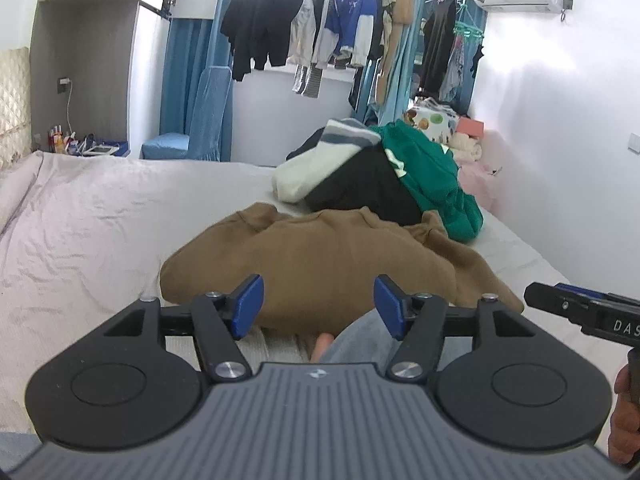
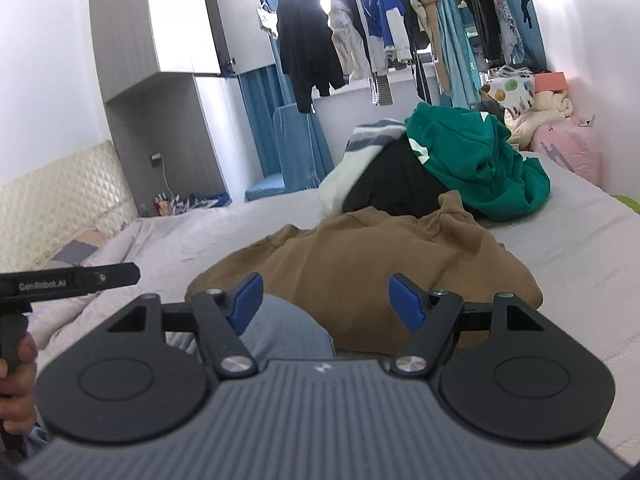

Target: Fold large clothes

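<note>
A brown garment (image 1: 320, 256) (image 2: 360, 264) lies bunched on the bed, just beyond both grippers. My left gripper (image 1: 319, 307) hangs over its near edge, jaws apart, nothing between the blue pads. My right gripper (image 2: 326, 305) stands open the same way over the near edge, and its tip (image 1: 560, 300) shows at the right of the left wrist view. The left gripper's body (image 2: 72, 278) shows at the left of the right wrist view. A knee in grey-blue trousers (image 1: 360, 340) (image 2: 280, 332) sits under the grippers.
Behind the brown garment a heap of clothes holds a green hoodie (image 1: 432, 176) (image 2: 476, 164), a black piece (image 1: 368, 188) and a white striped one (image 1: 320, 160). The bed sheet (image 1: 100, 216) stretches left. Clothes hang at the window (image 1: 320, 28). Bags (image 2: 560, 148) are stacked at the far right.
</note>
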{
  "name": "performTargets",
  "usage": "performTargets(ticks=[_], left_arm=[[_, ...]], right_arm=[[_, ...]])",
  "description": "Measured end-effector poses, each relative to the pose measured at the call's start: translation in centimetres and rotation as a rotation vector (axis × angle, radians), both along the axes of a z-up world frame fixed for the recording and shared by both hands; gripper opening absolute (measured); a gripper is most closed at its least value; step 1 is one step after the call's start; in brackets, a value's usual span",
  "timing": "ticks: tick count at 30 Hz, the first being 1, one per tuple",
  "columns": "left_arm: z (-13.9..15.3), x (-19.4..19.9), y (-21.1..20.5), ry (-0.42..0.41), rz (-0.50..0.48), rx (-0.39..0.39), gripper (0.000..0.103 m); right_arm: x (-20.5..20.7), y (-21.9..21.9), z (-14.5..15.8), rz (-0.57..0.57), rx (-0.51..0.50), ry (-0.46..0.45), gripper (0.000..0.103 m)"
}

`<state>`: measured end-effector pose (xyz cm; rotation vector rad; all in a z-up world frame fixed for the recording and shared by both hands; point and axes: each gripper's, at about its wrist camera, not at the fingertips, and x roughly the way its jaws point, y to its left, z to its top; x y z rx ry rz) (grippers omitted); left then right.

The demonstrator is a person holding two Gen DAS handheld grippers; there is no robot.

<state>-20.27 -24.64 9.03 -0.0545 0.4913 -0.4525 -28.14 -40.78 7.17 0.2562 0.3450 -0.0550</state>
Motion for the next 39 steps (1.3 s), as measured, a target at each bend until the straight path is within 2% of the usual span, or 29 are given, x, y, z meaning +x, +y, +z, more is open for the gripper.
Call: performTargets(ticks=[5, 8, 9, 10, 18, 25, 39], left_arm=[[-0.5, 0.3, 0.1, 0.001, 0.019, -0.006, 0.092], [-0.6, 0.5, 0.0, 0.001, 0.034, 0.009, 0.097], [-0.6, 0.5, 0.0, 0.003, 0.035, 0.013, 0.098], [-0.5, 0.6, 0.0, 0.005, 0.037, 0.014, 0.099], [-0.7, 0.8, 0.1, 0.014, 0.053, 0.012, 0.101], [-0.7, 0.9, 0.0, 0.022, 0.086, 0.017, 0.101], [-0.5, 0.3, -0.5, 0.015, 0.084, 0.041, 0.101]], right_arm=[[0.8, 0.0, -0.2, -0.031, -0.026, 0.026, 0.076], [1.1, 0.0, -0.1, -0.054, -0.053, 0.021, 0.081], [1.2, 0.0, -0.1, -0.059, -0.065, 0.018, 0.086], [1.3, 0.1, 0.0, -0.069, -0.076, 0.018, 0.103], [2.0, -0.3, -0.1, -0.115, -0.09, 0.044, 0.103], [1.9, -0.1, -0.2, -0.107, -0.089, 0.046, 0.103], [2.2, -0.1, -0.2, -0.089, -0.08, 0.058, 0.103]])
